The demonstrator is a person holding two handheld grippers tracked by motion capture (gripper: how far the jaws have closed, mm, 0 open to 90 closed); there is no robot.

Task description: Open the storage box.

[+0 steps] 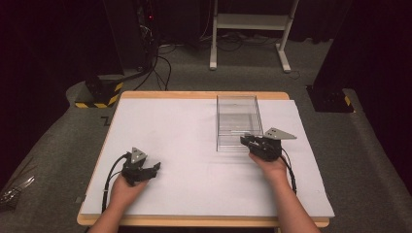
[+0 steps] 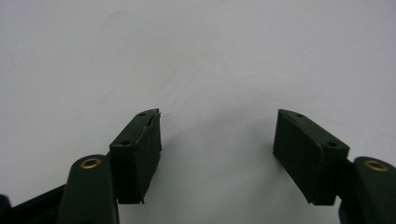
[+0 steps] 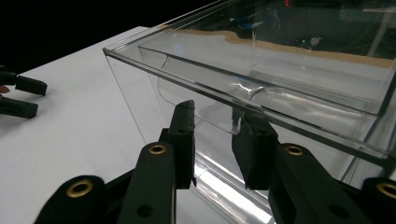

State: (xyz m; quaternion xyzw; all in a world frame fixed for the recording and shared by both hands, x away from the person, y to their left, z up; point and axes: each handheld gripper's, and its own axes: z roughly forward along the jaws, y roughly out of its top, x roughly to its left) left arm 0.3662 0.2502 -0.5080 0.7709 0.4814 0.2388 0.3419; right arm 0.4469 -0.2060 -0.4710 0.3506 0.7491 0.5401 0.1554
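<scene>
The clear plastic box with open top (image 1: 237,121) sits on the far right part of the white table (image 1: 184,145). Its see-through walls are hard to make out, and its right end is cut off in the right gripper view. The right gripper (image 3: 215,128) is at the box's near wall, jaws a little apart with the near wall just past their tips. The left gripper (image 2: 217,135) rests well apart on bare table, jaws wide apart. Beyond the table stands a white metal frame (image 1: 250,29)
</scene>
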